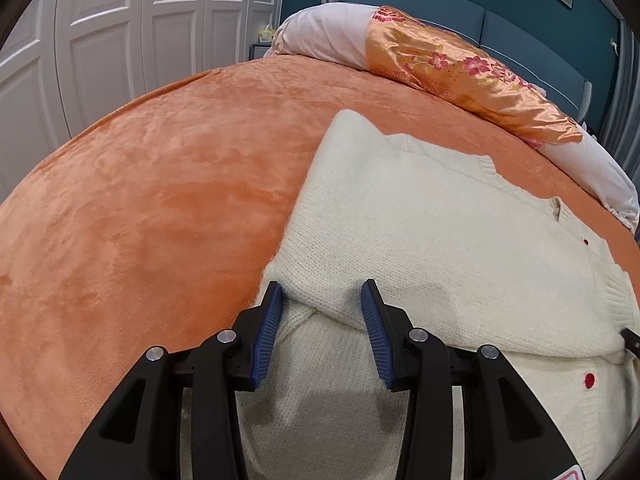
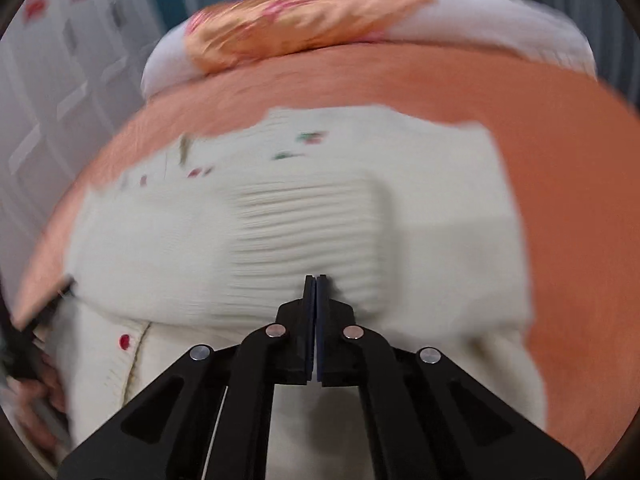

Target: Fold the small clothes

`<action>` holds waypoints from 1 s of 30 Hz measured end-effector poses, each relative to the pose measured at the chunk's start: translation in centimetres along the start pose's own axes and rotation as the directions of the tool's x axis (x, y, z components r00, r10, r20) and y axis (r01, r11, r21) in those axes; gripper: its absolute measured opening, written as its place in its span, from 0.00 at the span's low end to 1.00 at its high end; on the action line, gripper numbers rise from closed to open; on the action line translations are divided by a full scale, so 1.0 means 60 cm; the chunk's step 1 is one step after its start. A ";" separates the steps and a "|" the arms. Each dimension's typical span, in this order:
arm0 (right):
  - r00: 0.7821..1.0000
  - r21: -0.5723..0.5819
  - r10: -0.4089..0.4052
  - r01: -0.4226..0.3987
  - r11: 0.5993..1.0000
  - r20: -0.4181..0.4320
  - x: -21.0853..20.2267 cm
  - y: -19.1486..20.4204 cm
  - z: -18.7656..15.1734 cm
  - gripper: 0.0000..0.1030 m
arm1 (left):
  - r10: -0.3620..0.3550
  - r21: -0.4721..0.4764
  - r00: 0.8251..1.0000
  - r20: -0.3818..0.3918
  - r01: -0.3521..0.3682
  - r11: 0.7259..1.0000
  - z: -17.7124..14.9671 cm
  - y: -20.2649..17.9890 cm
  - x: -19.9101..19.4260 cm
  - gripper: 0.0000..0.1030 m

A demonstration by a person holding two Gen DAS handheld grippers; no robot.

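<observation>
We see a cream knitted cardigan (image 1: 420, 216) lying on the orange plush bedspread (image 1: 140, 184), toward the 3 o'clock side of the left wrist view. Its knit is soft and slightly fuzzy, with ribbed edging and small red buttons (image 1: 589, 380) down the placket at about 4 o'clock. One sleeve (image 1: 400, 240) is laid diagonally over the body, its ribbed cuff reaching toward 12 o'clock. The left gripper (image 1: 322, 300) rests over the garment's near edge with its blue-padded fingers (image 1: 269, 332) spread apart, nothing caught between them.

In the right wrist view, which is motion-blurred, the cardigan (image 2: 280, 216) fills the centre; small red and green embroidered motifs (image 2: 312, 138) show near its 12 o'clock edge, and one red button (image 2: 125, 341) sits at 8 o'clock. The right gripper (image 2: 315, 280) has its fingers pressed together just at the ribbed cuff (image 2: 304, 236); we cannot tell whether fabric is pinched between them. An orange floral satin pillow (image 1: 460, 68) lies at the bed's head, around 1 o'clock, before a blue headboard (image 1: 440, 0).
</observation>
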State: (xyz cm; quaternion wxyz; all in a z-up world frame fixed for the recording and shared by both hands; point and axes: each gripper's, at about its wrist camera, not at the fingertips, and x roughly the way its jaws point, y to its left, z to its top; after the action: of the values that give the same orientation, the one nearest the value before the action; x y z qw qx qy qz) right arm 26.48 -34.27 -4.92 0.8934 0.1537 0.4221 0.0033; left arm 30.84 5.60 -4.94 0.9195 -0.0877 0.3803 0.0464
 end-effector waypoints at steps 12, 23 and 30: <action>0.990 0.101 -0.131 0.135 0.986 -0.043 -0.263 -0.073 -0.165 0.49 | -0.062 0.029 0.991 -0.119 0.066 0.997 -0.018 0.039 -0.093 0.47; 0.979 0.279 0.026 0.033 0.960 -0.204 -0.362 -0.071 -0.372 0.58 | -0.212 -0.142 0.937 -0.279 0.178 0.974 -0.176 0.199 -0.286 0.59; 0.974 0.313 0.108 -0.042 0.949 -0.197 -0.342 -0.034 -0.400 0.58 | -0.267 -0.157 0.910 -0.318 0.227 0.961 -0.232 0.180 -0.306 0.59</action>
State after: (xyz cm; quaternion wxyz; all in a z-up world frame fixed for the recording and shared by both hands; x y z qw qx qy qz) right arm -5.10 -32.45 -4.34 0.8077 0.3055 0.5041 -0.0118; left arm 6.60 13.12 -2.99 0.8329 -0.1952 0.5139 -0.0639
